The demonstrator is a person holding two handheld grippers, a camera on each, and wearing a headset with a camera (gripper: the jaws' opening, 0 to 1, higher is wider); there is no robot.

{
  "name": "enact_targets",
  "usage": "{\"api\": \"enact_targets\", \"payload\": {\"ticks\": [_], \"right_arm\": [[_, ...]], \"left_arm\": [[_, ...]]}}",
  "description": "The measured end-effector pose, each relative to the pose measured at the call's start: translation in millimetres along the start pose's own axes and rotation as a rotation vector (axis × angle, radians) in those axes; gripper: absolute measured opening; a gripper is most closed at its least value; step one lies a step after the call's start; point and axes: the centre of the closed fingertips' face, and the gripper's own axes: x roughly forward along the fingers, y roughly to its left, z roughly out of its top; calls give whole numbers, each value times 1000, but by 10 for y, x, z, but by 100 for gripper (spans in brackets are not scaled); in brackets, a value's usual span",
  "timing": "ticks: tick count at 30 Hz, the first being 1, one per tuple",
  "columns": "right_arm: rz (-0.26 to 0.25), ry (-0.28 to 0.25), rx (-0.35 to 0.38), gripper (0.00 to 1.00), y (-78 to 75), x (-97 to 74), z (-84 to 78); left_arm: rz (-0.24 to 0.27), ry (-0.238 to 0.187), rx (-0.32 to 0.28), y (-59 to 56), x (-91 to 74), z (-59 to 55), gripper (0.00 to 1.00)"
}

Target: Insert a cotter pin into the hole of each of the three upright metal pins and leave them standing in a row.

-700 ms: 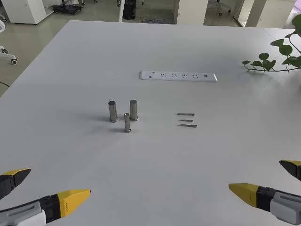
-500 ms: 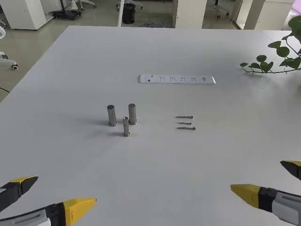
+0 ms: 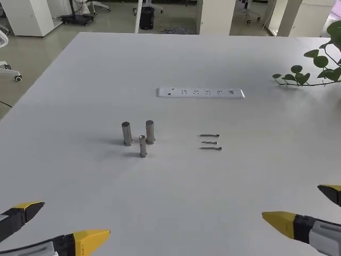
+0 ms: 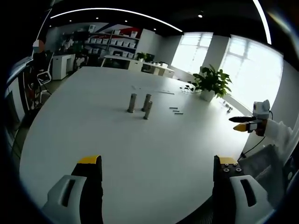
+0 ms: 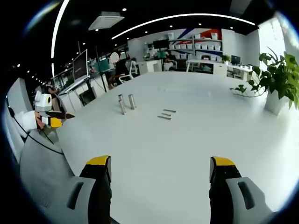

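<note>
We're at a broad, smooth white table [image 3: 176,53], w/ a leafy plant [image 3: 314,66] at the far right and a long white power strip [image 3: 201,93] past the middle. Left gripper [image 3: 66,220] and right gripper [image 3: 292,201] hover at the near edge, jaws spread wide, nothing held. Three metal pins [image 3: 150,132], shiny steel cylinders, stand upright in a tight triangle left of ctr. Three cotter pins [image 3: 210,142], thin grey wire, lie flat and parallel, well apart to their right. Probably best: pinch one cotter pin low by an end, and steady a metal pin vs. tipping.
</note>
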Motion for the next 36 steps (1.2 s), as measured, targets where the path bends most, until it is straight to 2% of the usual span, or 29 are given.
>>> {"api": "enact_targets", "payload": {"ticks": [11, 20, 30, 36], "right_arm": [[-6, 1, -11, 84, -7, -7, 38], [-9, 20, -12, 84, -10, -16, -20], [-20, 10, -10, 84, -43, -36, 26], [-21, 15, -8, 84, -55, -28, 19]], "left_arm": [[-3, -6, -5, 0, 1, -8, 99], [5, 14, -23, 40, 6, -119, 99], [-4, 18, -7, 15, 45, -69, 99], [-7, 32, -2, 7, 61, -104, 99]]}}
